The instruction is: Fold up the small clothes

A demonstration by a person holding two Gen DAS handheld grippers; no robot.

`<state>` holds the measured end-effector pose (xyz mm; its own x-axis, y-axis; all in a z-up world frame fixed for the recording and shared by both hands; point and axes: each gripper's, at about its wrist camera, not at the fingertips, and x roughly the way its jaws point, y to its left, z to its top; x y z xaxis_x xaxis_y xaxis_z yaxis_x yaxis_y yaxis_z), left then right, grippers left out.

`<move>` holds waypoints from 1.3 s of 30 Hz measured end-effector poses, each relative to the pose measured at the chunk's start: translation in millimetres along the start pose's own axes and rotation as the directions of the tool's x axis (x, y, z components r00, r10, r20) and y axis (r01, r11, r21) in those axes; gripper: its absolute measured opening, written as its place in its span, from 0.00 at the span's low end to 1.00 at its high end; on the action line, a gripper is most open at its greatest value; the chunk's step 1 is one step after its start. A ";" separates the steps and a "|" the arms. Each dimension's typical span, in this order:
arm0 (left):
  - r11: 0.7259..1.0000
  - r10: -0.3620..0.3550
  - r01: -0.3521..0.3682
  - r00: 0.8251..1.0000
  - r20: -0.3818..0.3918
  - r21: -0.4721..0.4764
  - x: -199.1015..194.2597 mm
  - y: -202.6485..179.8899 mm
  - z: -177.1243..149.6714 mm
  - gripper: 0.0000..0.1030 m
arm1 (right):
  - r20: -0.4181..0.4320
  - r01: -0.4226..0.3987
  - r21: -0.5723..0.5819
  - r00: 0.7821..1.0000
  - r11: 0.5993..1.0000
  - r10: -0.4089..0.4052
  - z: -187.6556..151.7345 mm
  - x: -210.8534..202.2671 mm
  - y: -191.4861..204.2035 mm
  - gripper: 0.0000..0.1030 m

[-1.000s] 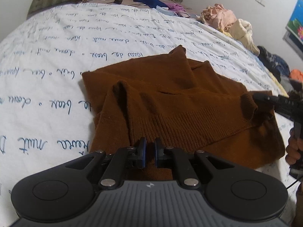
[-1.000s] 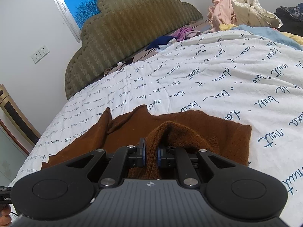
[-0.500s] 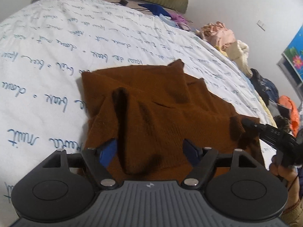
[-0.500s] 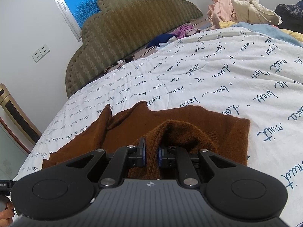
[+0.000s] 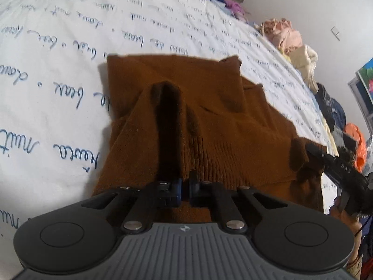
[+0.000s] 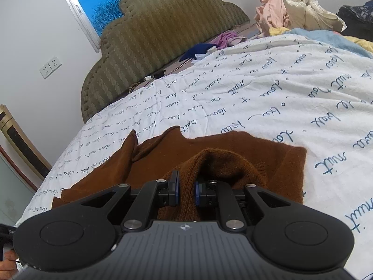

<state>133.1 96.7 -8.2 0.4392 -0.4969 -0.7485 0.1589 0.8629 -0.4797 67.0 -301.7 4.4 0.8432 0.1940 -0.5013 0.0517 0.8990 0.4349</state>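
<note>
Reclosed, left gripper (image 5: 184,191) jaws pinch rust-brown knitted sweater (image 5: 209,116); right gripper (image 6: 185,191) grips too; thin hem bite may slip.

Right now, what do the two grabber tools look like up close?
Both match. The left gripper and right gripper are matte black, with two round discs, silver bolts, a grey ribbed panel bearing a small emblem, and blue pads on the fingers. From the left wrist view, the right one shows pale lettering.

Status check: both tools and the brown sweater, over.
Left tool shut on brown sweater hem. Right tool shut on a raised fold. Sweater partly folded on the bedspread. Nothing in the way.
</note>
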 end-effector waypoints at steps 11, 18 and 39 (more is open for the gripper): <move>0.994 0.039 -0.057 0.982 0.184 0.093 -29.6 -41.3 38.3 0.04 | 0.060 -0.028 0.033 0.998 0.999 0.026 16.0 -8.6 3.5 0.15; 0.991 0.128 -0.132 0.974 0.187 0.013 3.5 -39.3 81.2 0.04 | 0.040 -0.049 0.187 0.998 0.981 0.042 24.6 10.1 -16.6 0.15; 0.968 0.253 -0.245 0.949 0.188 -0.062 34.7 -30.0 102.2 0.10 | -0.047 -0.068 0.161 0.996 0.985 0.076 28.2 38.1 -13.6 0.66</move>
<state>233.9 63.0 27.0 0.6235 -0.2364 -0.7452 -0.0084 0.9511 -0.3088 113.5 -317.6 0.5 0.8187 0.2801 -0.5012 0.0798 0.8089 0.5825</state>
